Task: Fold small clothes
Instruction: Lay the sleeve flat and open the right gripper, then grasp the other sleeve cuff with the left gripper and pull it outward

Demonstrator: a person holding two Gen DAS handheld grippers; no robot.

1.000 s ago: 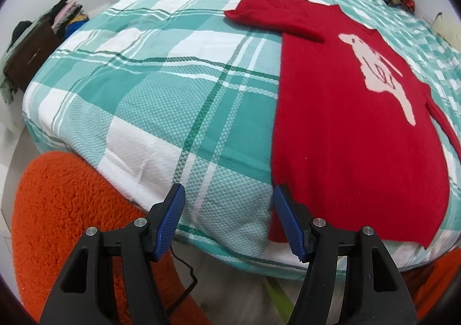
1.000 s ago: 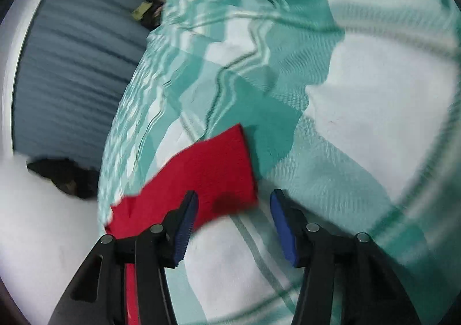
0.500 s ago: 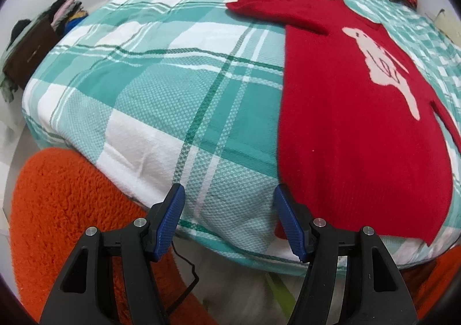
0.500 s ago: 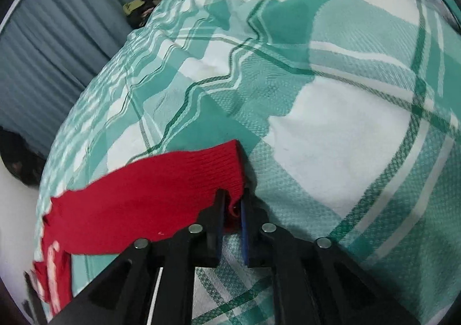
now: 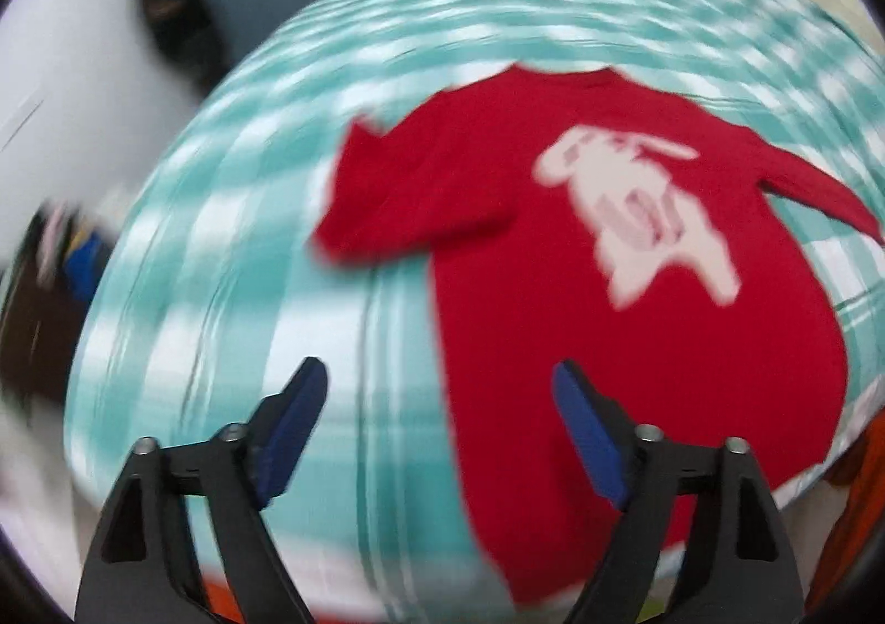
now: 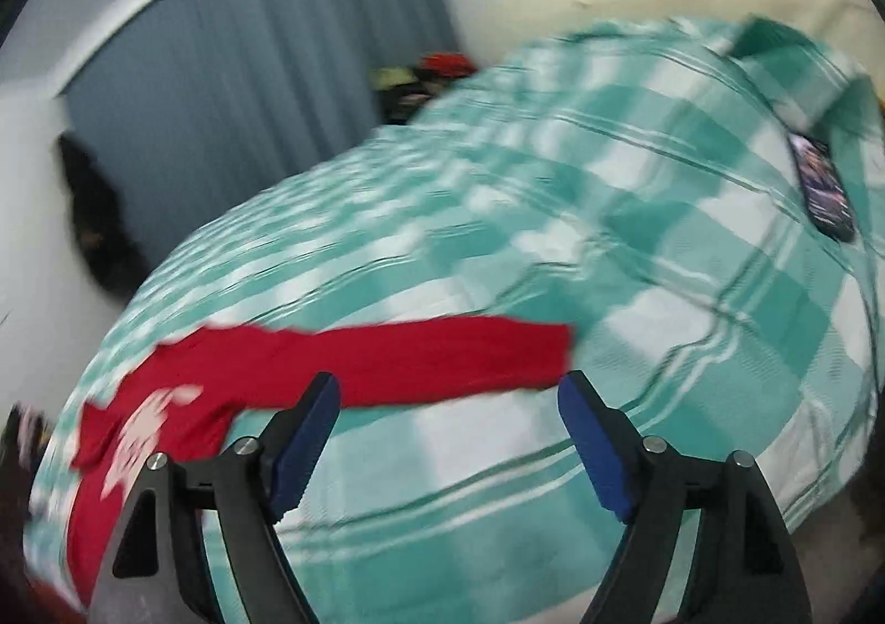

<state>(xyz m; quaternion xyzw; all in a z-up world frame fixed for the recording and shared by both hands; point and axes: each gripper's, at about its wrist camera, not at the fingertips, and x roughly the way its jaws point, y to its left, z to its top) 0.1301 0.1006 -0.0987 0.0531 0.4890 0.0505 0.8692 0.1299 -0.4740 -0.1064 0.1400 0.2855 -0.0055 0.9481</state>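
A small red sweater (image 5: 581, 303) with a white animal print lies flat on the green-and-white plaid bed (image 5: 265, 292). One sleeve is folded near its left shoulder; the other stretches straight out to the right (image 6: 420, 364). My left gripper (image 5: 440, 403) is open and empty above the sweater's lower left edge. My right gripper (image 6: 448, 419) is open and empty just in front of the stretched sleeve's cuff end. Both views are motion-blurred.
A dark phone (image 6: 824, 192) lies on the bed at the far right. Grey curtains (image 6: 249, 87) and a dark pile (image 6: 94, 225) stand behind the bed. Piled clothes (image 5: 61, 259) sit left of the bed. An orange cushion (image 5: 863, 491) shows at the bed's near edge.
My right gripper closed on the sleeve cuff, then opened and pulled back, leaving the sleeve stretched out. My left gripper lifted and swung up over the bed, staying open.
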